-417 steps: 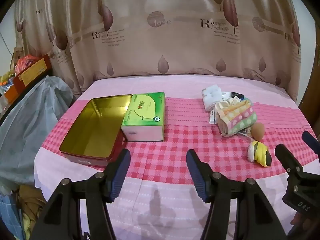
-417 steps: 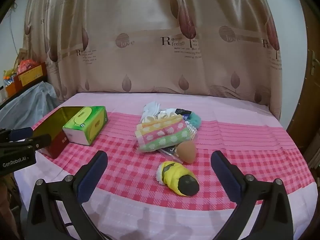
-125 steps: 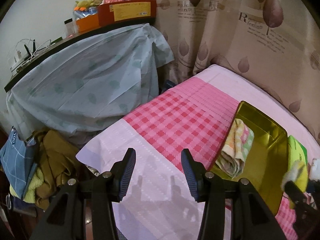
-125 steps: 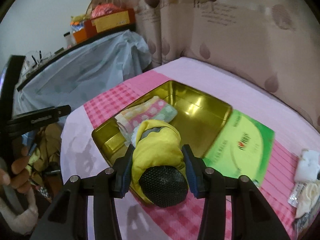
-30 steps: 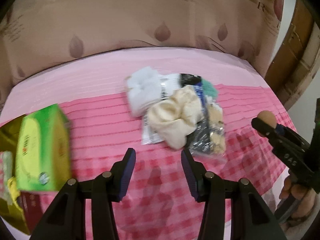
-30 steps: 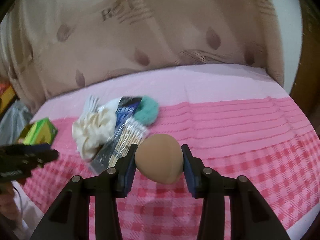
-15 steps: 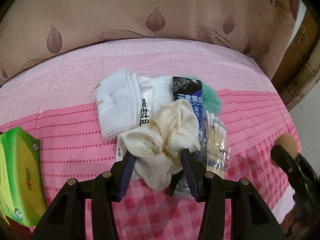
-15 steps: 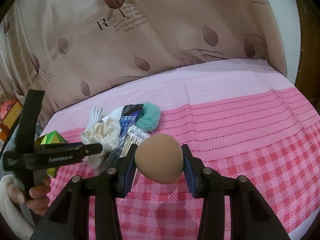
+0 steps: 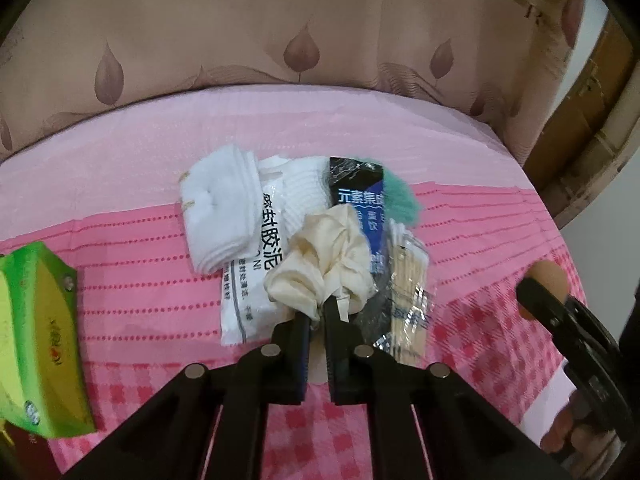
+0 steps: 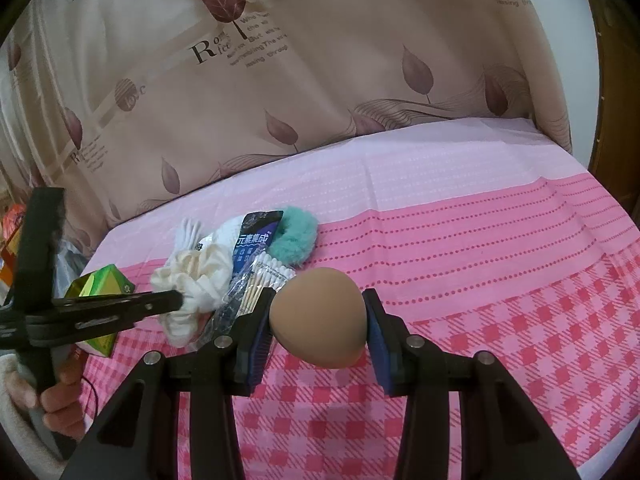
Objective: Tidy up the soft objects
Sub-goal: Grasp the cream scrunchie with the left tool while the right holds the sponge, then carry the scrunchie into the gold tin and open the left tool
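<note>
My left gripper (image 9: 317, 314) is shut on the near edge of a cream scrunchie (image 9: 326, 260) that lies on the pile in the middle of the pink cloth. It also shows in the right wrist view (image 10: 176, 302), pinching the cream scrunchie (image 10: 196, 276). My right gripper (image 10: 318, 322) is shut on a tan egg-shaped sponge (image 10: 318, 322) and holds it above the cloth; the sponge (image 9: 548, 278) shows at the right in the left wrist view. White socks (image 9: 218, 216) and a teal fluffy scrunchie (image 9: 400, 202) lie in the pile.
A white packet (image 9: 256, 280), a dark blue packet (image 9: 360, 196) and a bag of cotton swabs (image 9: 408, 292) lie mixed in the pile. A green tissue box (image 9: 36, 336) stands at the left. A curtain (image 10: 320, 60) hangs behind the table. A wooden door (image 9: 592, 120) is at the right.
My left gripper has moved in on the pile and closed on the cream scrunchie. My right gripper still holds the sponge, nearly in the same place.
</note>
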A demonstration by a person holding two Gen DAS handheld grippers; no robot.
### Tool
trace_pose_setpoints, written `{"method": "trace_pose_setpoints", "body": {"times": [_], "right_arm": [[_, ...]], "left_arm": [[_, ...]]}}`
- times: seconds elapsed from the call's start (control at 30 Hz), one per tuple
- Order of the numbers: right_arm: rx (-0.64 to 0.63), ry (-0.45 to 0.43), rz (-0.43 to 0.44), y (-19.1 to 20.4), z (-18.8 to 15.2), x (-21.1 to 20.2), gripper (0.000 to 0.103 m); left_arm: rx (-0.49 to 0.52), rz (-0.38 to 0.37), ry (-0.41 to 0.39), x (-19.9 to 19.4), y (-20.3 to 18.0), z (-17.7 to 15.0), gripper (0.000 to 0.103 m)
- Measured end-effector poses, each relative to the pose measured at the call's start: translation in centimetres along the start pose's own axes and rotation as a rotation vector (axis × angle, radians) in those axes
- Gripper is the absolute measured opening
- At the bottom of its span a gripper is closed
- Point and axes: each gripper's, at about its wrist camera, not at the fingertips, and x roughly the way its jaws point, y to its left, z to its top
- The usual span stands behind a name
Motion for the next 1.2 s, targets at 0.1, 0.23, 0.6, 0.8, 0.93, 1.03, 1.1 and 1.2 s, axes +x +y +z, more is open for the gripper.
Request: {"method": "trace_pose_setpoints", "body": {"times": [0.1,0.23,0.6,0.8,0.93,1.03,1.1,1.2], "right_arm": [[-0.009,0.007,-0.005,0.2,-0.2,0.2,0.040],[-0.020,0.014,-0.013,0.3,-0.4,0.5,0.040],[-0.043,0.032,-0.025,0.5,-0.8,1.1,0.040],[-0.058,0.035,-0.032,0.9,-1.1,1.3,0.040],[-0.069,0.037,-0.039,1.2,-1.3,1.3,0.040],[-0.073,0.038,-0.042,1.3,-1.3,1.3,0.040],[-0.079,0.042,-0.046,1.4,-1.4,1.4,0.040],[-0.084,0.048,-0.049,1.4,-1.5,1.5,0.040]], "left_arm": [[0.006,-0.010,-0.015,-1.7,0.0,-0.5,0.006],[0.014,-0.020,-0.040,-3.8,0.2,-0.9,0.006],[-0.019,0.061,-0.132,-10.9,3.5,-1.5,0.006],[-0.071,0.180,-0.174,-14.3,8.4,-1.8,0.006],[-0.122,0.250,-0.187,-15.7,12.3,-2.3,0.006],[-0.162,0.307,-0.187,-16.4,15.3,-2.9,0.006],[-0.191,0.338,-0.186,-16.7,17.1,-3.1,0.006],[-0.234,0.385,-0.176,-16.7,19.9,-3.6,0.006]]}}
